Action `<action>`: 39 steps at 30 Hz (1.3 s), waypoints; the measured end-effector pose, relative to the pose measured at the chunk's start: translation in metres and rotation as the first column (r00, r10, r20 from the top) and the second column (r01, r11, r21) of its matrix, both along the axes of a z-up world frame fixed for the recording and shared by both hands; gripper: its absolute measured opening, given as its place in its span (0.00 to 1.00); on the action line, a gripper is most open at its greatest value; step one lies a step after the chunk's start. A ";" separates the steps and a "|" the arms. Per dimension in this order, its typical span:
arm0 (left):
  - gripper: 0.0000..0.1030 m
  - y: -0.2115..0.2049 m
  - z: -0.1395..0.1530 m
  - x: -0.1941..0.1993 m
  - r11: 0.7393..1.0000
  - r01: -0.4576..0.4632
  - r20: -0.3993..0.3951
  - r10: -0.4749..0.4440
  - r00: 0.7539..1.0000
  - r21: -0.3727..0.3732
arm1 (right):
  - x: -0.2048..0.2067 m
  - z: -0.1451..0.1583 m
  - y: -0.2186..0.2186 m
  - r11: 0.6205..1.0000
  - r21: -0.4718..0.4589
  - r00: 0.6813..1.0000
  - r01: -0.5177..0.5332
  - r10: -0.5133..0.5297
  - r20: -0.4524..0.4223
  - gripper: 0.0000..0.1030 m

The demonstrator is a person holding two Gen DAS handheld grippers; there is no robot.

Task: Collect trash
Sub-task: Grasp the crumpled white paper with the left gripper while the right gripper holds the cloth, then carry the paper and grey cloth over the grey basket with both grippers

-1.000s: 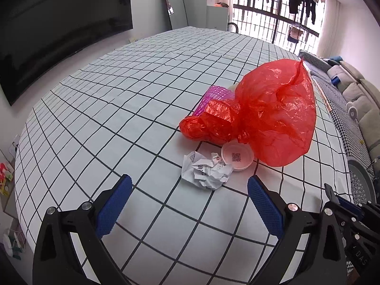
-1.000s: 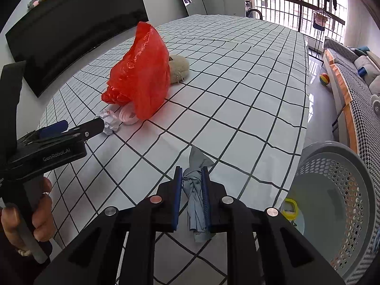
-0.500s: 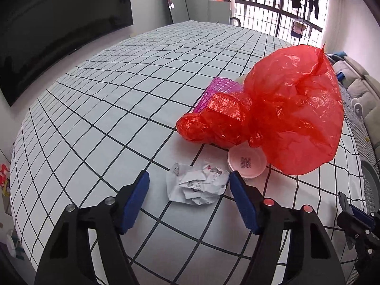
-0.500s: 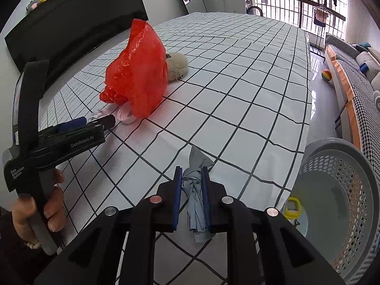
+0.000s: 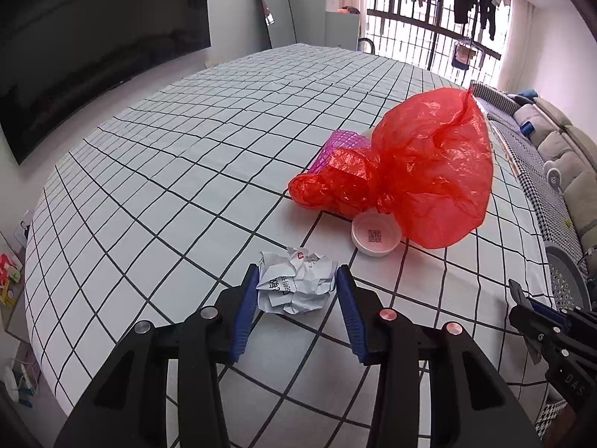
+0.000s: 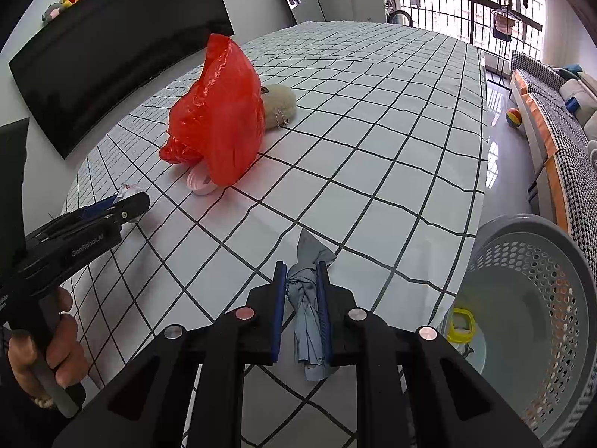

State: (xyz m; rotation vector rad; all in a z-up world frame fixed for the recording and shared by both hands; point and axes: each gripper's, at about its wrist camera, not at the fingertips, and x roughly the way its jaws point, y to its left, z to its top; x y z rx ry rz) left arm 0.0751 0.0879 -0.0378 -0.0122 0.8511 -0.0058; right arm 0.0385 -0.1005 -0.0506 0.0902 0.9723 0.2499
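Left wrist view: the left gripper has just been closing, and its blue pads now touch both sides of the crumpled paper, which lies on the checked tablecloth near its front edge. The right gripper is clamped on a grey rag above the tablecloth's right front corner, beside the grey basket.

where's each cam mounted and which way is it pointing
Left wrist: on the left gripper, aimed down over the table at the crumpled paper between its pads.
Right wrist: on the right gripper, shut on grey cloth; a hand holds the other gripper.
Shared: red plastic bag, checked tablecloth.
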 end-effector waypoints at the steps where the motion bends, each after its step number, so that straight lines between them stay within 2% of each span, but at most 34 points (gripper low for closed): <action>1: 0.40 -0.001 0.003 -0.004 1.000 0.002 0.008 -0.002 1.000 -0.003 | -0.002 0.000 -0.002 1.000 0.000 1.000 0.003 -0.003 0.000 0.15; 7: 0.40 -0.023 0.019 -0.027 0.998 0.054 0.055 -0.052 0.997 -0.028 | -0.014 0.001 -0.014 0.999 -0.022 0.999 0.033 -0.033 -0.002 0.15; 13: 0.40 -0.063 0.035 -0.044 0.985 0.165 0.090 -0.160 0.983 -0.046 | -0.031 0.006 -0.040 0.995 -0.024 0.995 0.095 -0.095 0.009 0.15; 24: 0.40 -0.155 0.039 -0.054 0.923 0.382 0.095 -0.376 0.922 -0.055 | -0.073 0.017 -0.111 0.966 -0.017 0.966 0.258 -0.257 0.036 0.15; 32: 0.40 -0.208 0.034 -0.058 0.883 0.468 0.074 -0.464 0.883 -0.039 | -0.101 0.014 -0.169 0.924 -0.008 0.924 0.381 -0.381 0.031 0.15; 39: 0.40 -0.245 0.022 -0.063 0.856 0.518 0.036 -0.517 0.855 -0.015 | -0.112 0.003 -0.204 0.898 0.010 0.898 0.440 -0.440 0.014 0.15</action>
